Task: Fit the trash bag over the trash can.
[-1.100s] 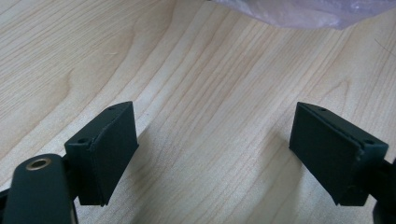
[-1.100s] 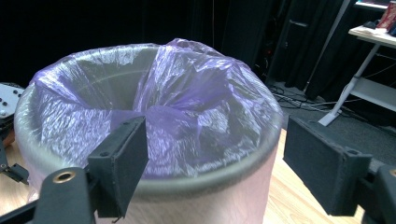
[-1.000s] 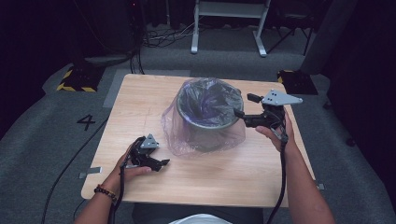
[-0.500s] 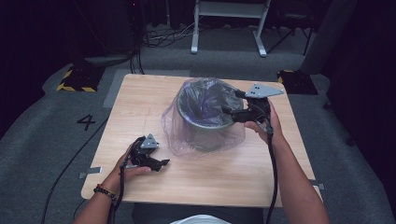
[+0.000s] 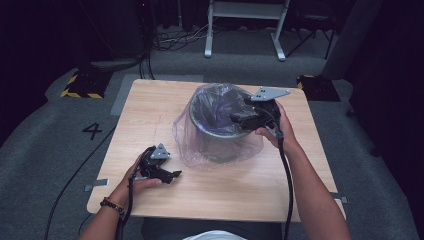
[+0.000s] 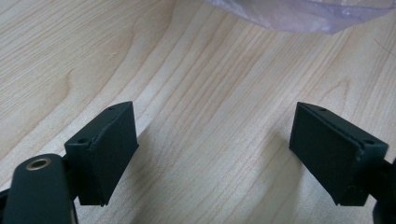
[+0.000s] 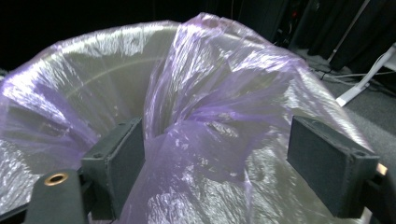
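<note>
Item: bin [image 5: 220, 132] mid-desk [image 5: 150, 100], lined with purple bag [image 7: 201, 154]. My right gripper [image 5: 239, 119], released, straddles a bag fold at the rim to seat it. My left gripper [image 5: 172, 175], released, rests on desk, spare.

My bin [image 5: 220, 131], a round grey tub, stands upright at mid-table. Its thin, see-through purple bag [image 5: 200, 145] lines the inside, rises crumpled above the rim and drapes loosely down the outside, pooling on the wood toward me.
</note>
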Demonstrator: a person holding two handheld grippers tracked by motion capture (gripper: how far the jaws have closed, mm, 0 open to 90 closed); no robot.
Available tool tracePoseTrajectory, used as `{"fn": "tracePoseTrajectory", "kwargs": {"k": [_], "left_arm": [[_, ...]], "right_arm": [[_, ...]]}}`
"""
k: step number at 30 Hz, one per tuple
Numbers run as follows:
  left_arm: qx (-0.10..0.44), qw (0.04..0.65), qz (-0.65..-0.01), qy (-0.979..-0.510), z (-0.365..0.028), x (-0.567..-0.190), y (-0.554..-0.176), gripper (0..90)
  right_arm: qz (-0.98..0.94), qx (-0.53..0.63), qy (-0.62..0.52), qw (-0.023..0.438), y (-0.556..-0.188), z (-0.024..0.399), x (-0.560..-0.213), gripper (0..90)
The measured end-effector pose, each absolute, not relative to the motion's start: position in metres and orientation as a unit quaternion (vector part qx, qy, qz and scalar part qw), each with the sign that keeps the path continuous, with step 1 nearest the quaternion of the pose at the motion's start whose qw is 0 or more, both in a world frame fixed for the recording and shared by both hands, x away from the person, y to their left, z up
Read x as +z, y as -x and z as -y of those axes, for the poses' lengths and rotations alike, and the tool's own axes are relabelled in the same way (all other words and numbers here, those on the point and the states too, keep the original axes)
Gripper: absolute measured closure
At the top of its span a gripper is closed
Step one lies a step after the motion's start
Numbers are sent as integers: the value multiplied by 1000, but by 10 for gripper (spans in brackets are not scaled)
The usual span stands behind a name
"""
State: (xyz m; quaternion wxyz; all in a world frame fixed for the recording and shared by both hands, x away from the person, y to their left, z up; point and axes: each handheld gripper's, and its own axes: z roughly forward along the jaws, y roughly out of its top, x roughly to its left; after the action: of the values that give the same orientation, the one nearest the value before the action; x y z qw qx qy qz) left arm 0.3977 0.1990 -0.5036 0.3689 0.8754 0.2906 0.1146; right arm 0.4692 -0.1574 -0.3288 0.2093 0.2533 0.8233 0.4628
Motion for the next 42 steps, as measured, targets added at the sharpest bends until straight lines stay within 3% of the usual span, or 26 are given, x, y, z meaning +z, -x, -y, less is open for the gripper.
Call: {"fn": "tracePoseTrajectory", "kwargs": {"k": [7, 24, 42], "left_arm": [[115, 368, -291, -875, -199, -504, -398, 149], [114, 369, -291, -876, -199, -504, -398, 149], [115, 369, -290, -876, -199, -504, -398, 149]], "right_arm": [[-832, 449, -259, 198, -473, 153, -328, 191], [-895, 346, -261, 108, -483, 142, -333, 156], [-909, 302, -273, 91, -486, 141, -334, 156]]}}
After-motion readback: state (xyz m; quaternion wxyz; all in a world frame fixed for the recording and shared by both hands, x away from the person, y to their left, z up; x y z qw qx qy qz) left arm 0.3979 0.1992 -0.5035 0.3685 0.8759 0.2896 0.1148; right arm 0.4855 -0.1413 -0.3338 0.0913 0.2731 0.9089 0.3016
